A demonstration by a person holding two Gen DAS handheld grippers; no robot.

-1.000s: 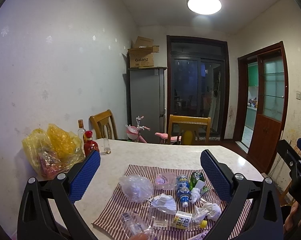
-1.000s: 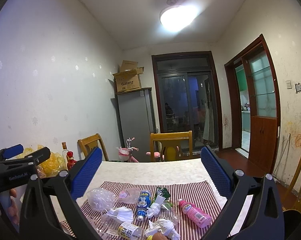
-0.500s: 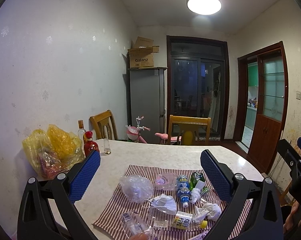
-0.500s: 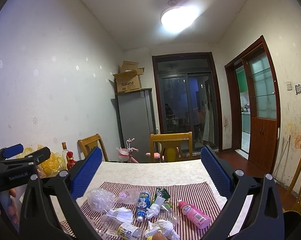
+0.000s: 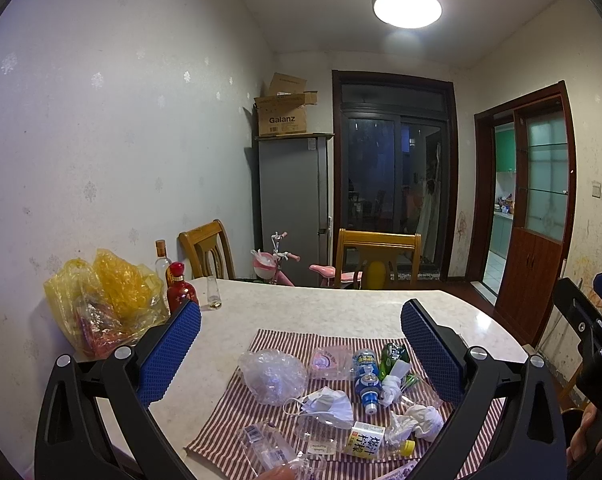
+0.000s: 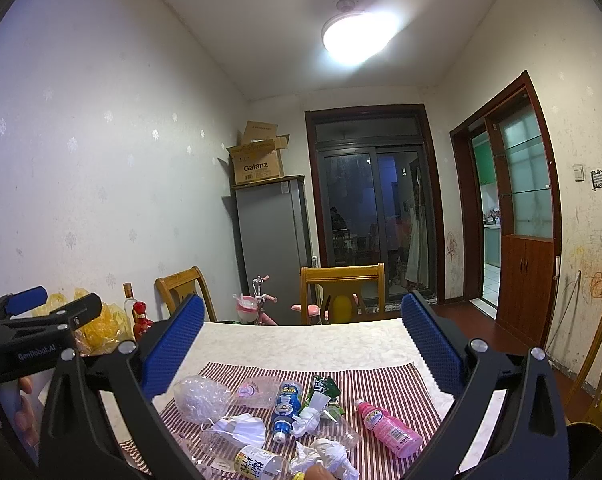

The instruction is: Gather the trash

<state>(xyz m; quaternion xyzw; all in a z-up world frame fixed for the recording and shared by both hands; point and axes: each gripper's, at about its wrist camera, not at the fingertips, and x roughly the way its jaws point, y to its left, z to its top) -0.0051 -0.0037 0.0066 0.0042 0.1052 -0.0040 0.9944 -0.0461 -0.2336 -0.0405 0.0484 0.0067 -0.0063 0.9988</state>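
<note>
Trash lies on a striped mat (image 5: 237, 404) (image 6: 385, 380) on the table: a crumpled clear bag (image 5: 272, 376) (image 6: 200, 397), a face mask (image 5: 329, 402) (image 6: 241, 429), a blue bottle (image 5: 367, 376) (image 6: 285, 406), a pink bottle (image 6: 385, 427), a yellow-capped bottle (image 5: 375, 445) (image 6: 257, 466), tissue wads (image 5: 423, 420) (image 6: 327, 454) and a green wrapper (image 5: 393, 354) (image 6: 325, 386). My left gripper (image 5: 301, 348) is open and empty above the mat. My right gripper (image 6: 303, 342) is open and empty above the mat.
A yellow plastic bag (image 5: 105, 300) sits at the table's left by the wall, beside a red bottle (image 5: 179, 286) and a small glass (image 5: 213, 292). Wooden chairs (image 5: 377, 258) stand at the far side. A grey fridge (image 5: 293, 204) stands behind.
</note>
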